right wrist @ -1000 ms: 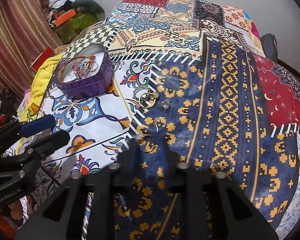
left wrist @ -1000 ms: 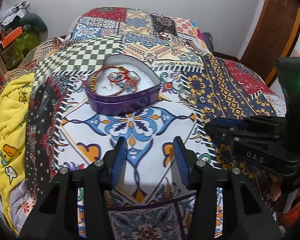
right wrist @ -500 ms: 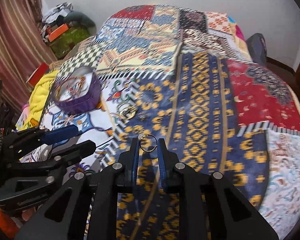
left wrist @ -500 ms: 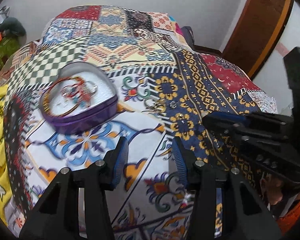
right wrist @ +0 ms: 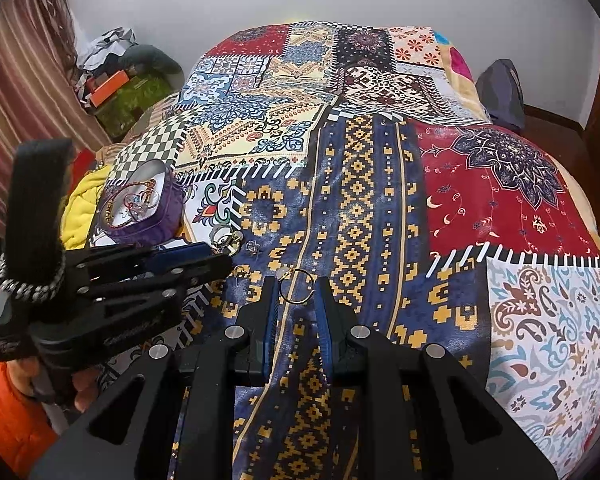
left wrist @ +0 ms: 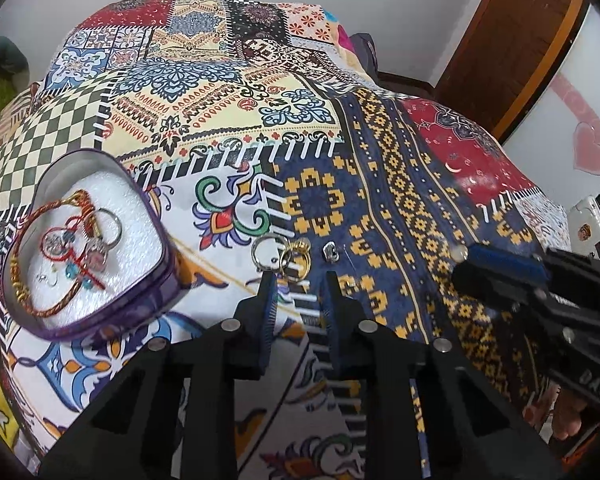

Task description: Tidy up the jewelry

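Observation:
A purple heart-shaped tin [left wrist: 100, 312] holds bracelets and rings on white foam at the left; it also shows in the right wrist view [right wrist: 156, 216]. Loose rings [left wrist: 280, 254] and a small earring [left wrist: 331, 251] lie on the patchwork bedspread. My left gripper [left wrist: 298, 280] is open, just short of the loose rings. My right gripper [right wrist: 296, 284] has its jaws apart with a thin gold hoop earring [right wrist: 297, 287] between them; whether the hoop hangs from a pad or lies on the blue-and-yellow cloth I cannot tell. It also shows at the right of the left wrist view [left wrist: 460, 264].
The bed's patchwork cover [right wrist: 360, 200] fills both views. A yellow blanket [right wrist: 80, 208] lies past the tin at the left edge. Clutter and an orange box [right wrist: 108, 84] stand by the wall, with a dark bag [right wrist: 504, 92] at the far right.
The right gripper's jaws have opened around the hoop it held pinched half a second ago. The left gripper has swung right, from the tin toward the loose rings.

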`<state>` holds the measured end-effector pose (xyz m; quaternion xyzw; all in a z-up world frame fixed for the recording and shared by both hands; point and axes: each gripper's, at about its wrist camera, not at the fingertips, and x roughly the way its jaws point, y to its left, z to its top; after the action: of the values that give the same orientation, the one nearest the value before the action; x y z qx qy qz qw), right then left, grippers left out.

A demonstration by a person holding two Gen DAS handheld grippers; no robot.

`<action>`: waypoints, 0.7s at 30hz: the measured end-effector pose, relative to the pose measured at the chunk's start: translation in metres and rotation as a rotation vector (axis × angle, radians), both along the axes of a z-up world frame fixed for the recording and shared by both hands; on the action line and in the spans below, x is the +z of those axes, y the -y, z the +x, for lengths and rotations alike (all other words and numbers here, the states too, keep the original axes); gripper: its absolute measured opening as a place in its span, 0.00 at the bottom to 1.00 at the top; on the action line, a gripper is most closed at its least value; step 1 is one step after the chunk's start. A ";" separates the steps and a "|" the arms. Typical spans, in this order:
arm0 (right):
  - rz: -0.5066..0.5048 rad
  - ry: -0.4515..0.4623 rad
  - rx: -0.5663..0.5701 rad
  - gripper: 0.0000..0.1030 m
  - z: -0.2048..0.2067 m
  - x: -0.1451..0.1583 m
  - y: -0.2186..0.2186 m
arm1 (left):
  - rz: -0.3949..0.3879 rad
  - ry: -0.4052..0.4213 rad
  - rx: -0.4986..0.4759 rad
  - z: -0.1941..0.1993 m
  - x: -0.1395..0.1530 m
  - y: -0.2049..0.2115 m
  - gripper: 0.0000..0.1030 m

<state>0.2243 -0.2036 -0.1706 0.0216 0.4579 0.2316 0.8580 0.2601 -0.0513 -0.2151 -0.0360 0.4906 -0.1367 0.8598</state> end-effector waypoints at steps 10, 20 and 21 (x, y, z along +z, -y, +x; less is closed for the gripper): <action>0.019 0.003 0.000 0.16 -0.002 0.002 0.007 | 0.068 0.017 -0.017 0.013 -0.003 0.012 0.21; 0.021 0.015 -0.007 0.16 -0.004 0.009 0.010 | 0.122 0.043 -0.011 0.008 -0.002 0.018 0.02; 0.021 0.017 -0.007 0.16 -0.004 0.009 0.009 | 0.116 0.043 -0.008 0.006 -0.001 0.017 0.02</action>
<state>0.2201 -0.2130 -0.1611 0.0302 0.4481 0.2335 0.8624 0.2657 -0.0686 -0.2164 0.0189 0.4795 -0.1120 0.8702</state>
